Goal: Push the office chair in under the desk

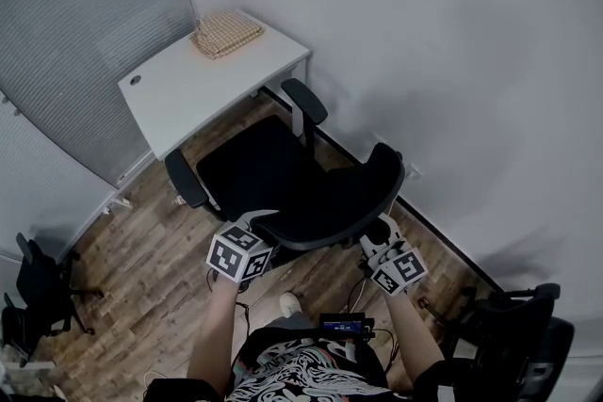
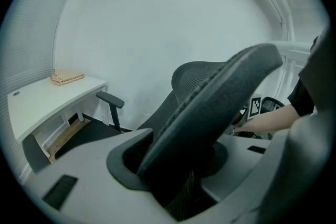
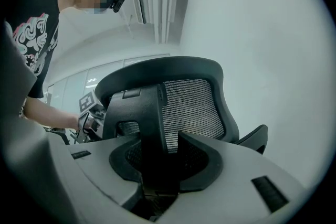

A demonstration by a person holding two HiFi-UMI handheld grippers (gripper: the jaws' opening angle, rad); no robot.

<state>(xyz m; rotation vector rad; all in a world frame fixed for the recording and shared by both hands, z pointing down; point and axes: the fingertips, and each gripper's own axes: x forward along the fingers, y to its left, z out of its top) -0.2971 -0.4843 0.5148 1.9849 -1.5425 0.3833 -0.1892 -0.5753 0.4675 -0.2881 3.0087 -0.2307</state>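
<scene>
Wooden floor (image 1: 141,259) carries the office chair (image 1: 273,174) just before the white tabletop (image 1: 188,85), seat not yet beneath it, fingers of left gripper (image 1: 254,219) and right gripper (image 1: 382,235) clamped on its backrest (image 1: 367,193), so most pushing appears outstanding.

A folded checkered cloth (image 1: 226,33) is laid near the grey blinds (image 1: 85,24). A small black chair (image 1: 42,292) is parked on the wood floor (image 1: 141,249), left; a bulkier black chair (image 1: 518,334), right.

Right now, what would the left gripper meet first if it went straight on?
The chair backrest: its rim already sits between the left gripper's jaws, apparently gripped, so nothing else comes first.
</scene>
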